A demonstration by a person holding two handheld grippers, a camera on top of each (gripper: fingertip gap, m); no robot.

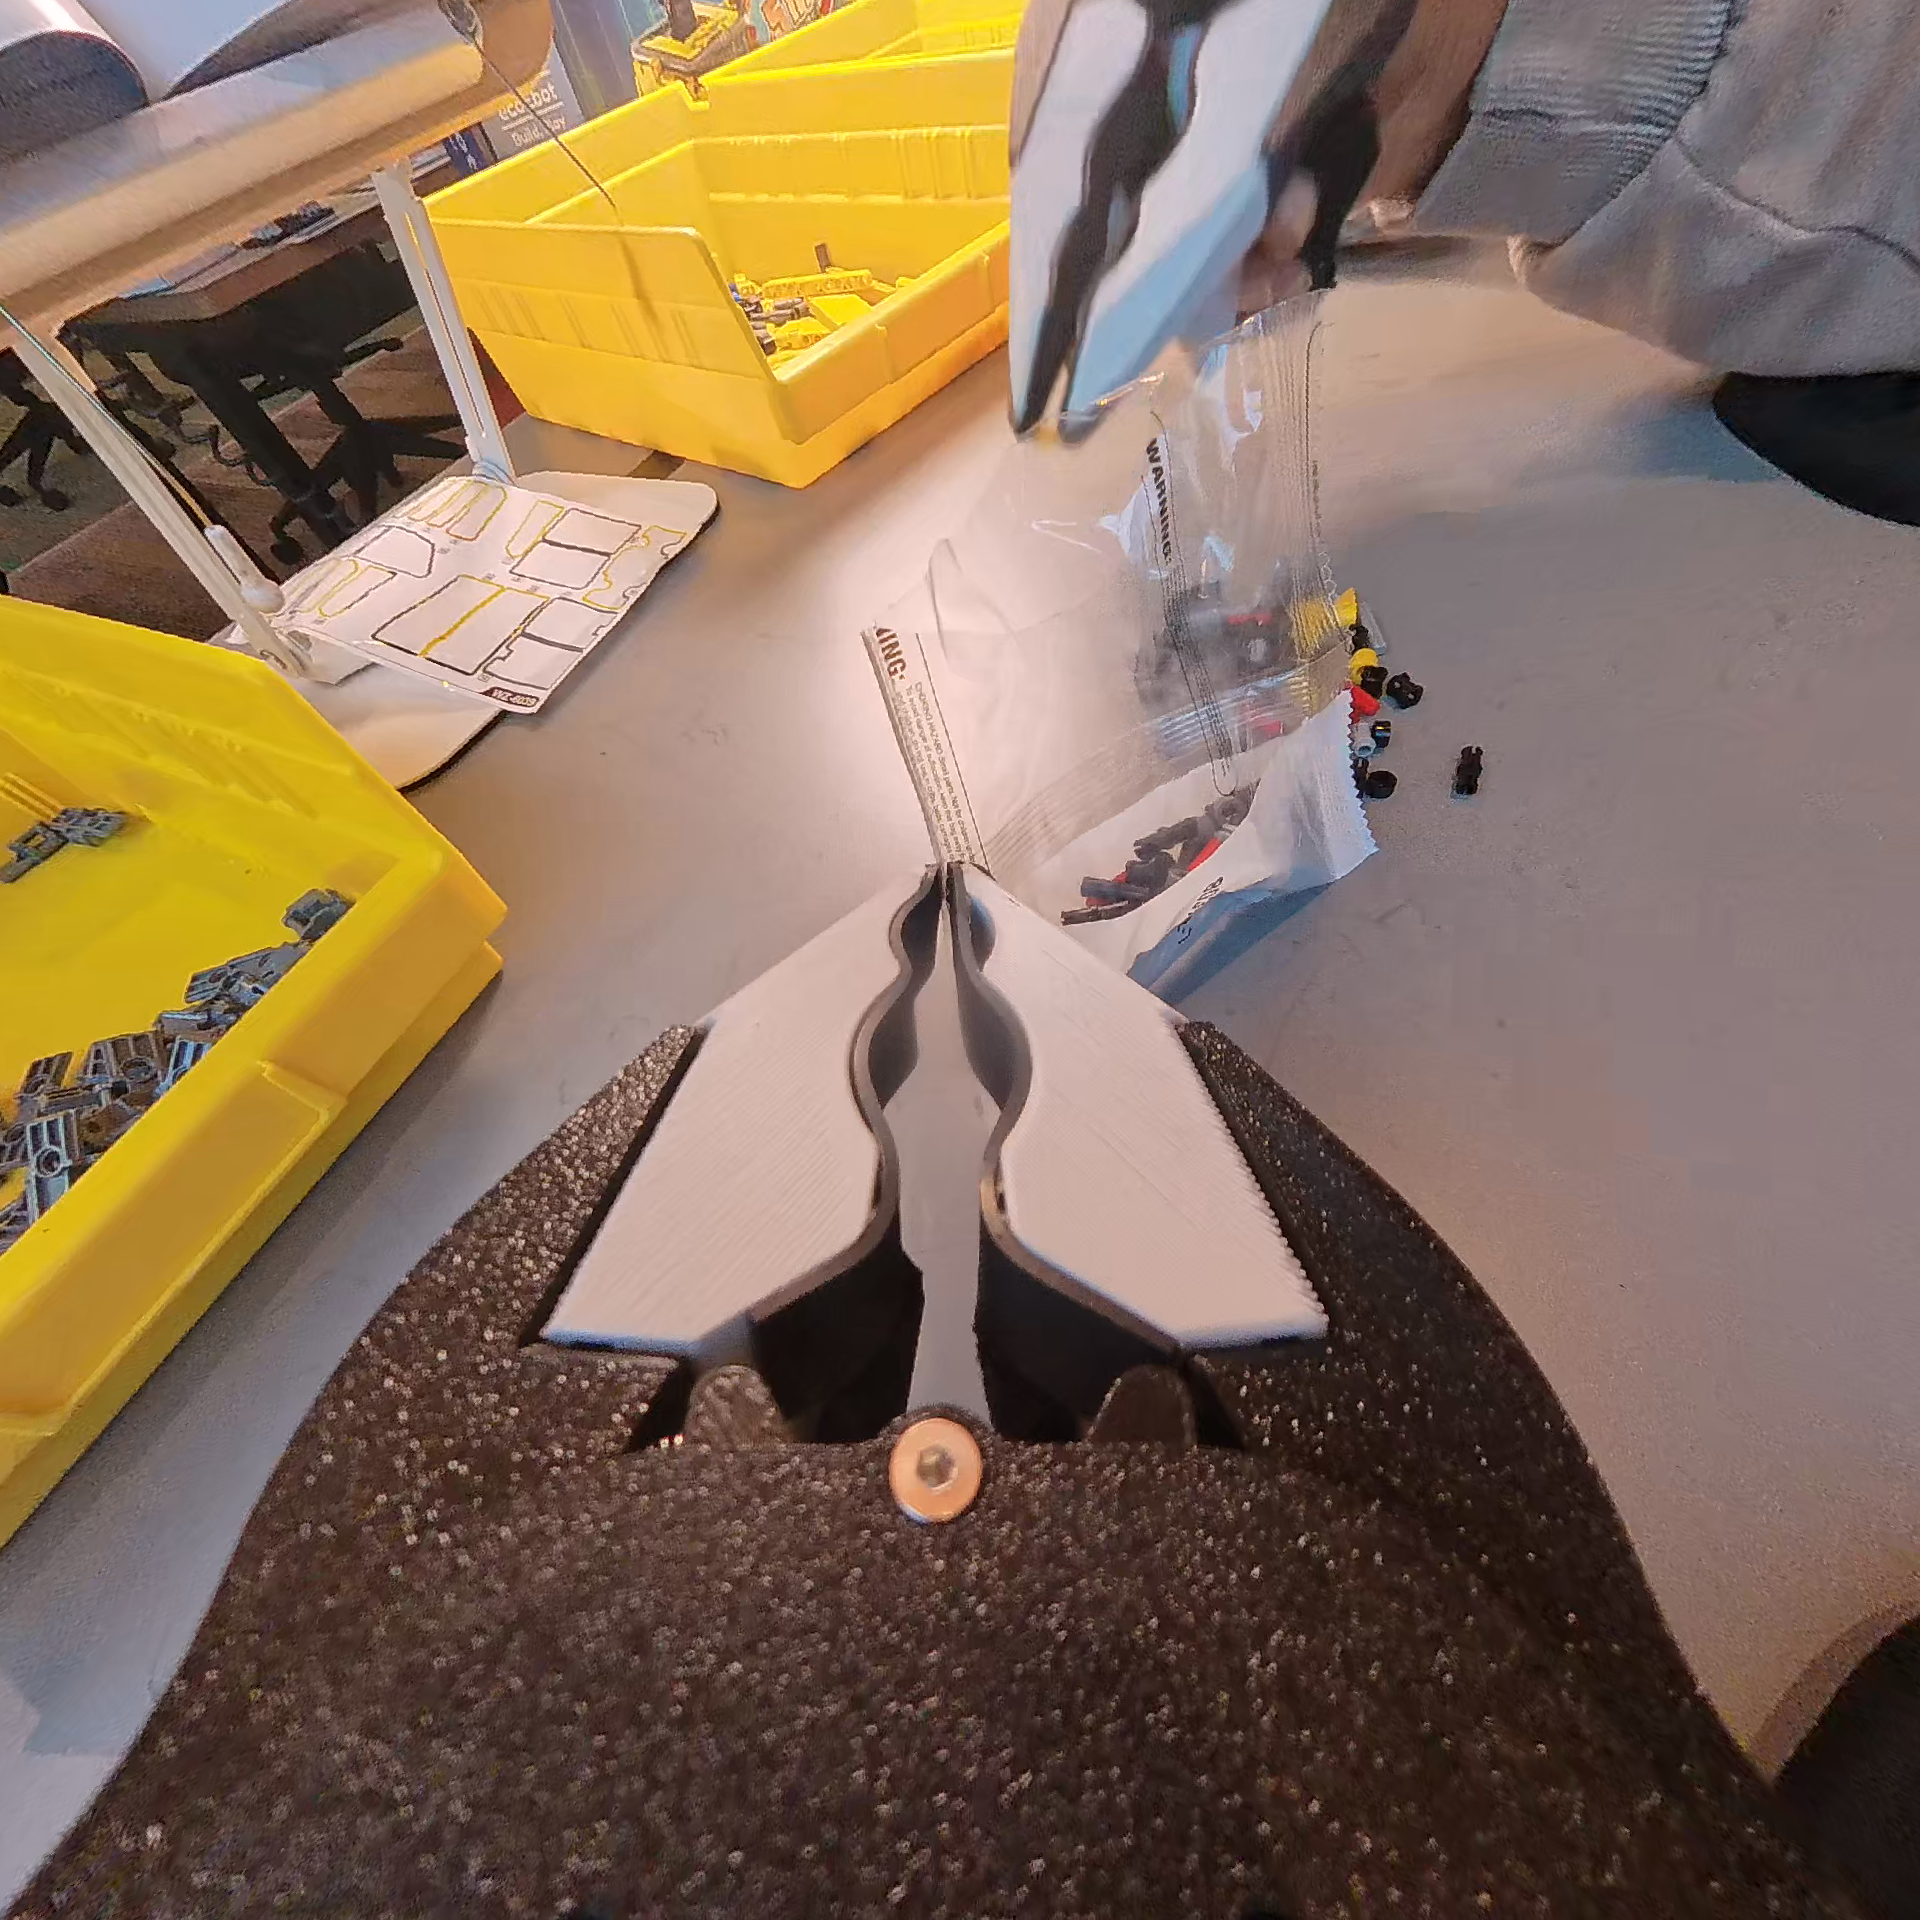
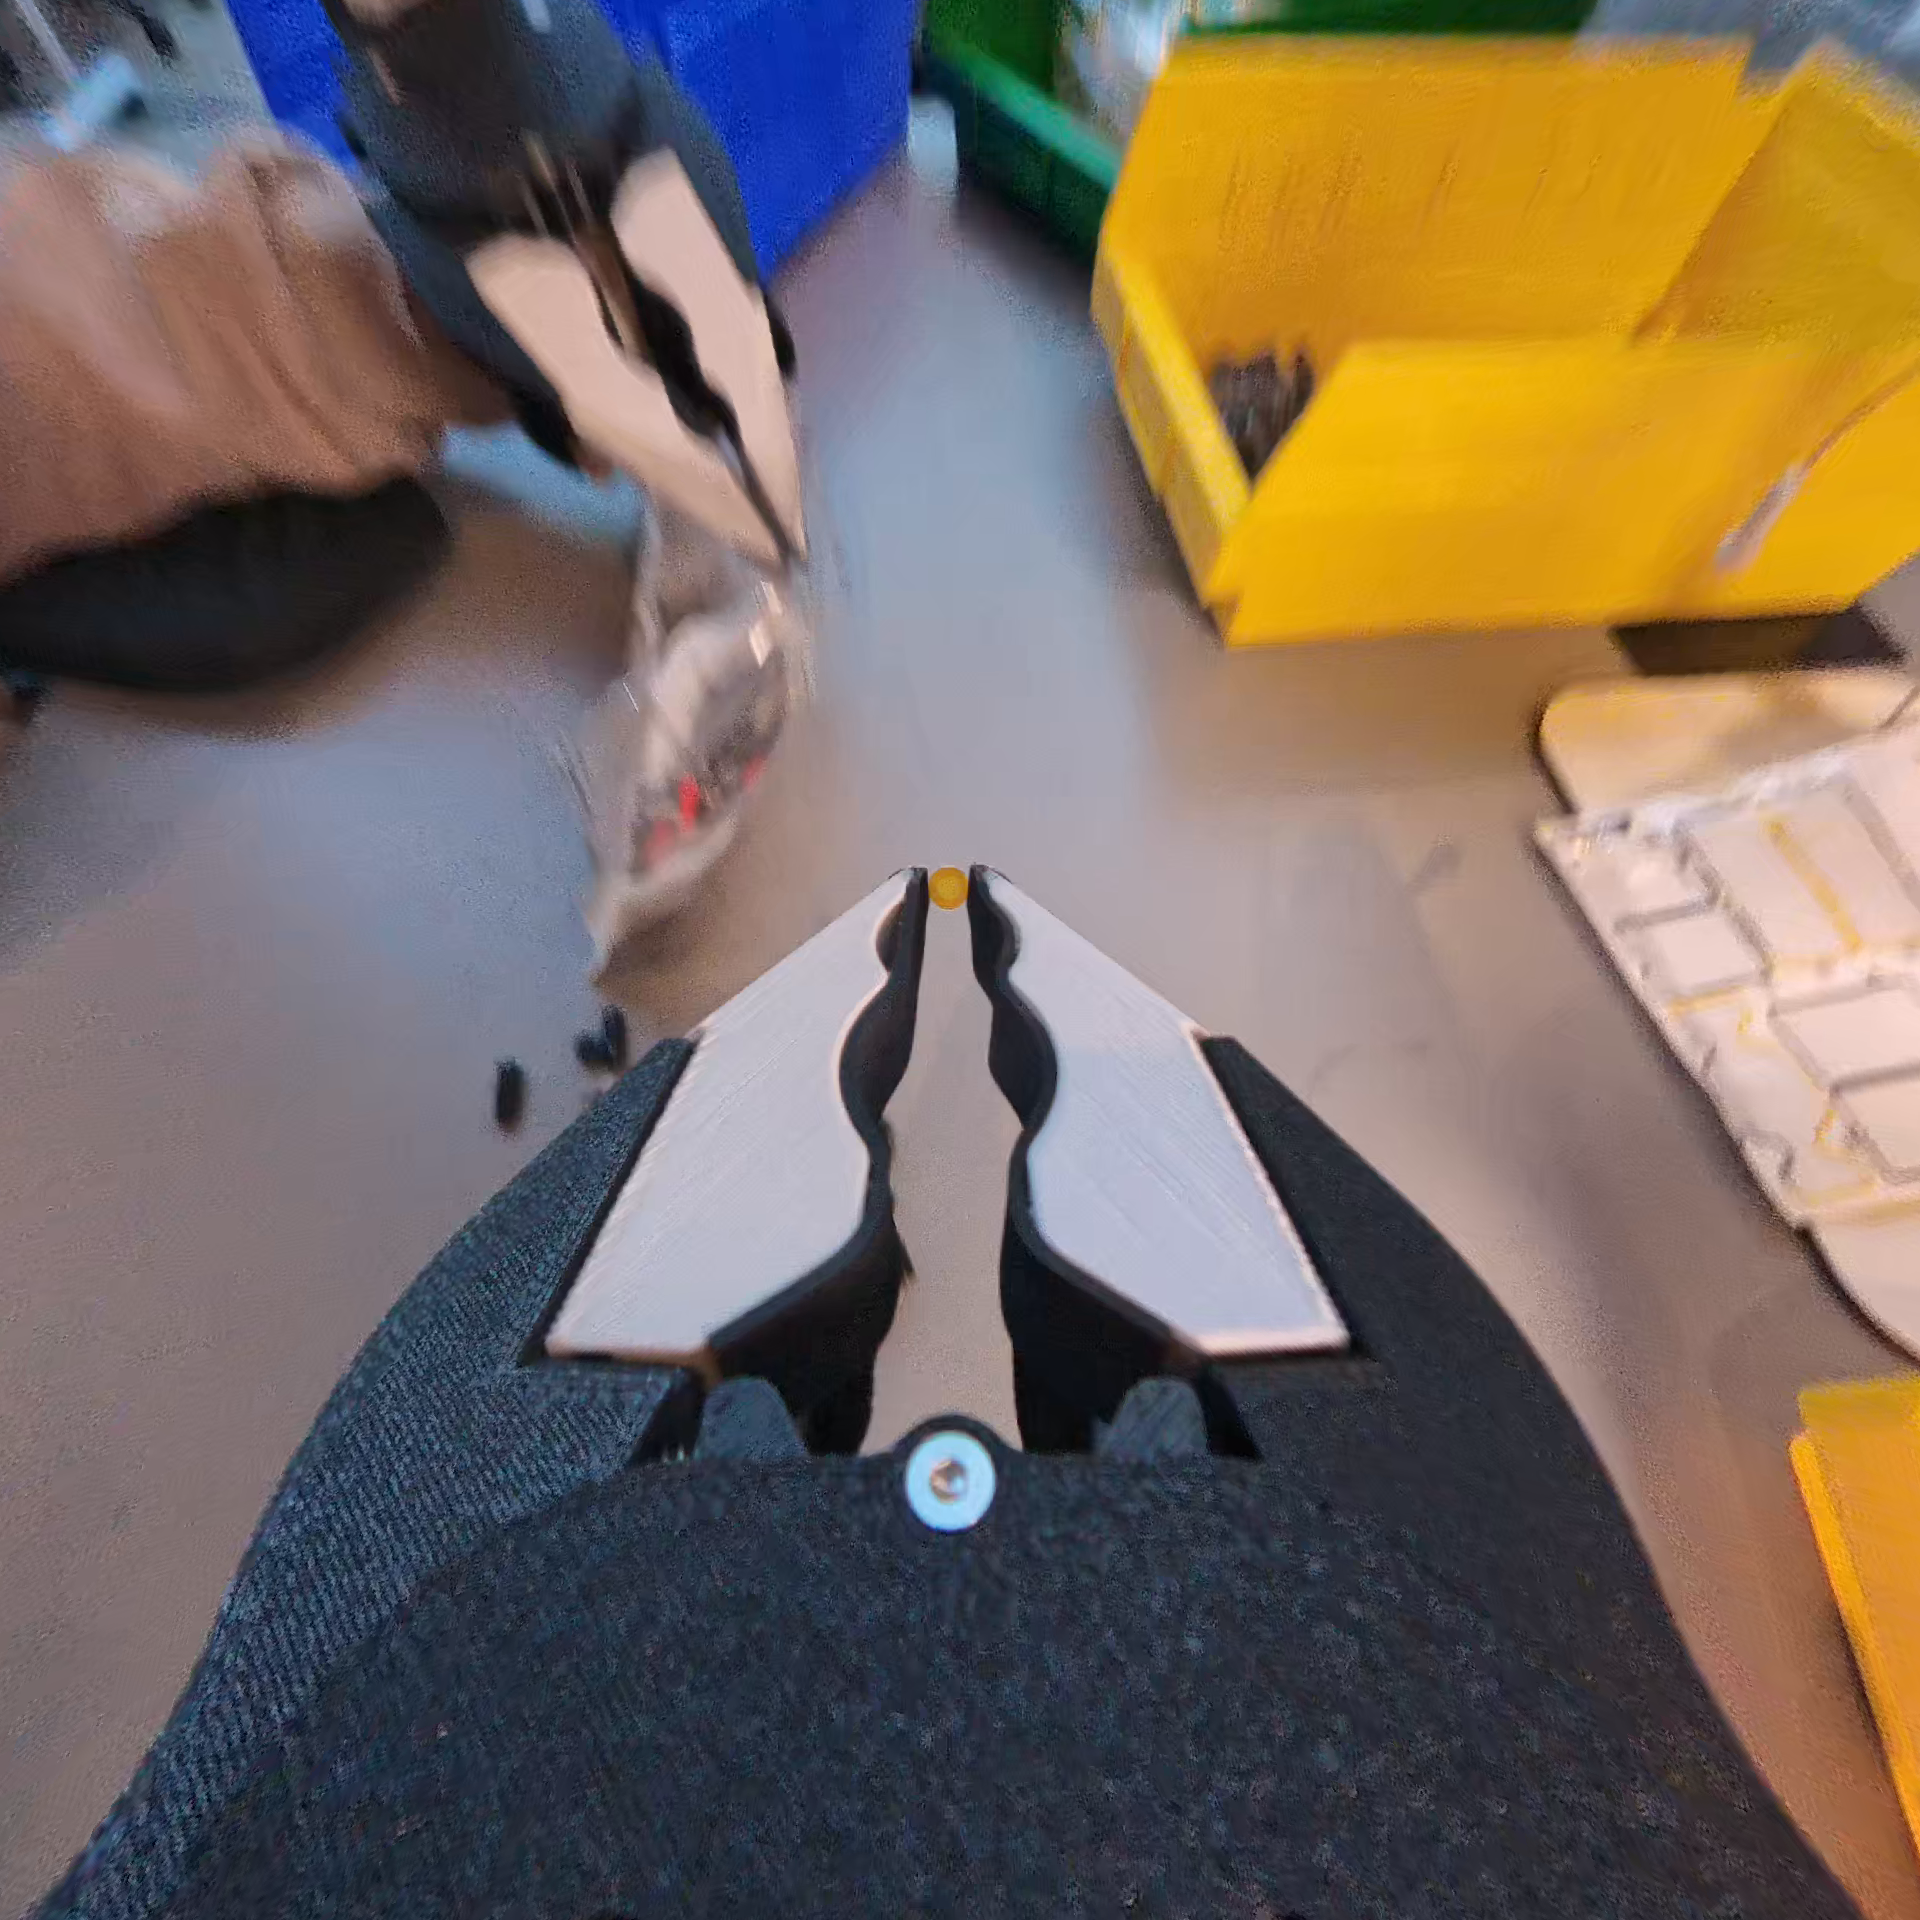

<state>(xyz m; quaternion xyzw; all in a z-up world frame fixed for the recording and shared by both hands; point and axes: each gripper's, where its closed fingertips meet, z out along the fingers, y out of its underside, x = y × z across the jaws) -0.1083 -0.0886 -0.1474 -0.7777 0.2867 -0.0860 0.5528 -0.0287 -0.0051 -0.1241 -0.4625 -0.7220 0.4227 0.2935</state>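
Pinching a thin strip at the edge of a clear plastic bag, the left gripper has its tips pressed together on the film. White ribbed finger faces with wavy black inner edges; grainy black body behind, one silver screw at the base. The bag is crinkly, see-through, with printed text, and holds small black, red and yellow parts.

The right gripper holds a tiny round orange piece between its tips, jaws nearly closed around it. Same white-and-black fingers on a textured black body. In the left wrist view it hangs above the bag, blurred, with a grey knit sleeve behind it.

Relative to the bag: loose black studs lie just right of it on the smooth grey table. A second packet with a white zigzag edge lies beneath it. A white sticker sheet lies to its left on a lamp base. Yellow plastic bins sit behind it, and another yellow bin with grey connector parts is far left. The right wrist view is motion-blurred.
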